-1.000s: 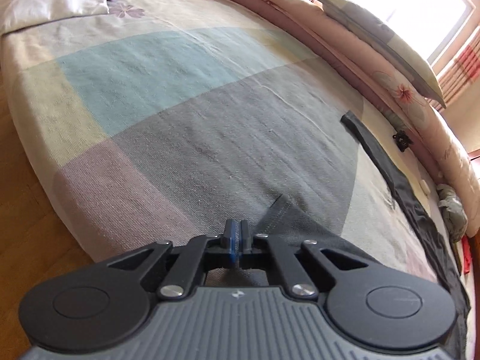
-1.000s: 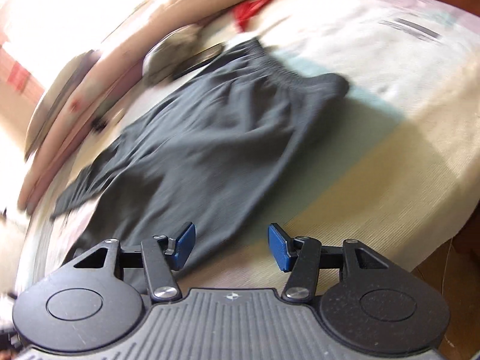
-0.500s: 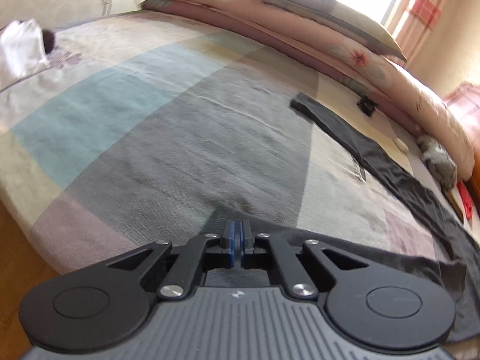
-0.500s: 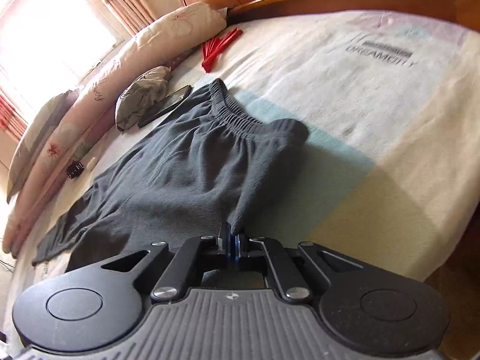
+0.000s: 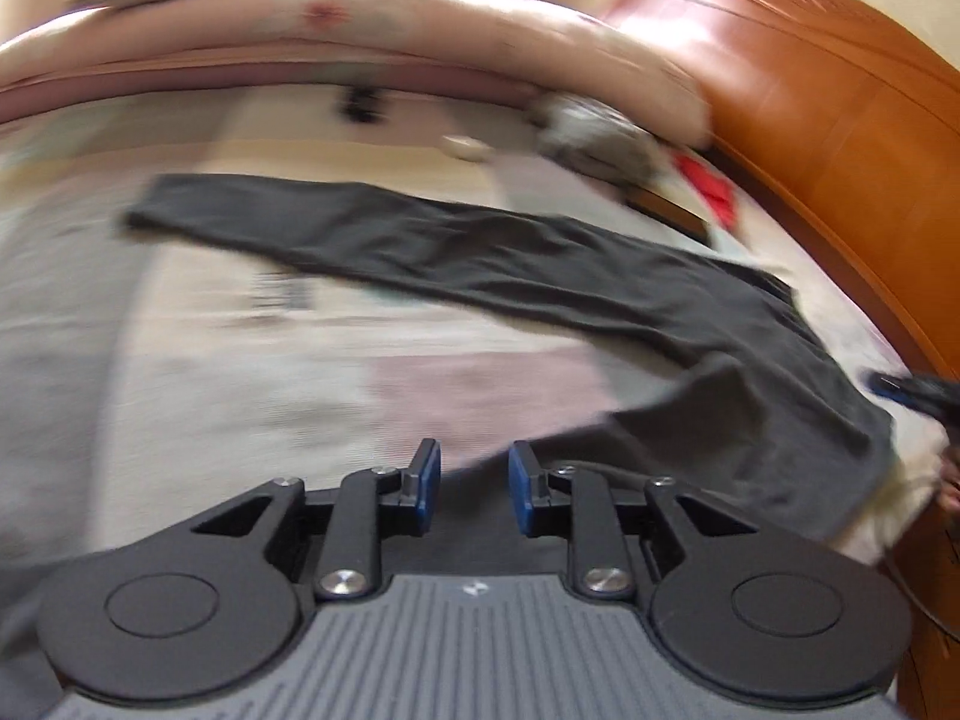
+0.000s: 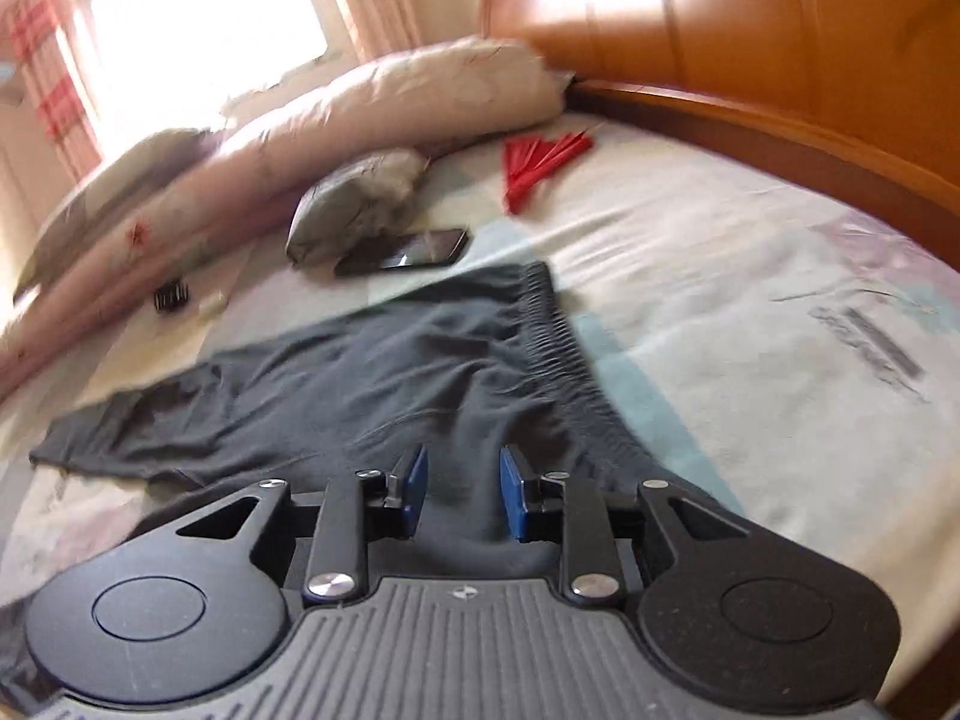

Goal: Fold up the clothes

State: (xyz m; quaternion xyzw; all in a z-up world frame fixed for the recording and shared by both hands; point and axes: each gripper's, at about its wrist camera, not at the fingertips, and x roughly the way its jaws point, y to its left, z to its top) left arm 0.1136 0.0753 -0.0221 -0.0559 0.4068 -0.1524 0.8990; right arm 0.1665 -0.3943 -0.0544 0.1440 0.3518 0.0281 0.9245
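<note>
Dark grey trousers lie spread on the bed, their gathered waistband toward the headboard. In the blurred left wrist view one leg stretches away to the left, and the other leg runs from the right edge to my left gripper. Its jaws are opening; the cloth's edge lies at the right pad, unpressed. My right gripper is opening too, over the seat of the trousers. A hump of cloth stands loose between its blue pads.
A wooden headboard curves round the bed's far side. A rolled quilt lines the window side. Near it lie a grey bundle, a phone, a red fan and a small black clip.
Both grippers were shut on the trousers half a second ago and now stand apart. The left view has swung sharply right toward the headboard, carrying the near leg across. The right gripper moved up the garment.
</note>
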